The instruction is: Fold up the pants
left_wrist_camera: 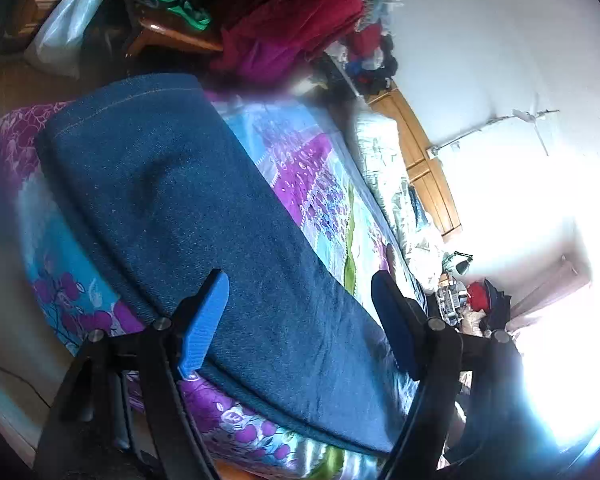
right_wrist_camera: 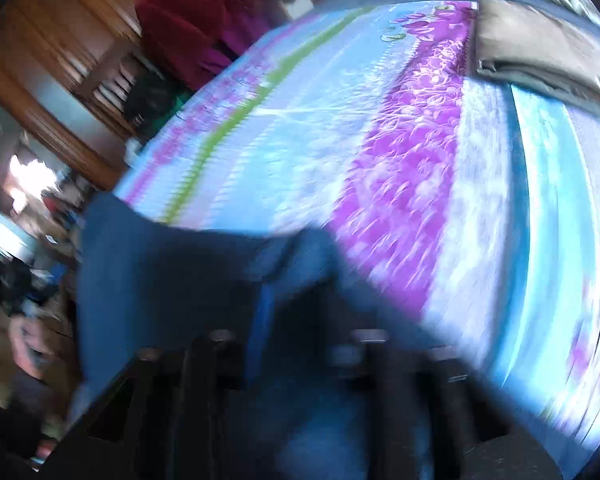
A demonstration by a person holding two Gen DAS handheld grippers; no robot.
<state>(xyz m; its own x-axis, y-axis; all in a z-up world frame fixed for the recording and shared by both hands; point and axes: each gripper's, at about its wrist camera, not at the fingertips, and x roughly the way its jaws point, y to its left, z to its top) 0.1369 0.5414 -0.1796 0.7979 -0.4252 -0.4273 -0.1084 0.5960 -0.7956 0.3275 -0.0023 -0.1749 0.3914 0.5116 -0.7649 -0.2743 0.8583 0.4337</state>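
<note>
Blue denim pants (left_wrist_camera: 204,216) lie as a long folded strip across the floral bed sheet (left_wrist_camera: 312,184) in the left wrist view. My left gripper (left_wrist_camera: 300,316) stands open, its blue pads (left_wrist_camera: 204,320) wide apart on either side of the strip's near end, with nothing pinched. The right wrist view is motion-blurred. There, a bunch of the pants (right_wrist_camera: 172,272) drapes over my right gripper (right_wrist_camera: 296,304), which looks shut on the denim. One blue pad (right_wrist_camera: 260,328) shows; the other is hidden by cloth. The sheet (right_wrist_camera: 380,140) spreads beyond.
A folded grey-beige cloth (right_wrist_camera: 540,60) lies at the sheet's far right. A red garment heap (left_wrist_camera: 292,20) (right_wrist_camera: 196,20) sits past the bed end. A silvery quilt (left_wrist_camera: 384,168) runs along the wooden headboard (left_wrist_camera: 428,168). A wooden cabinet (right_wrist_camera: 52,60) stands at the left.
</note>
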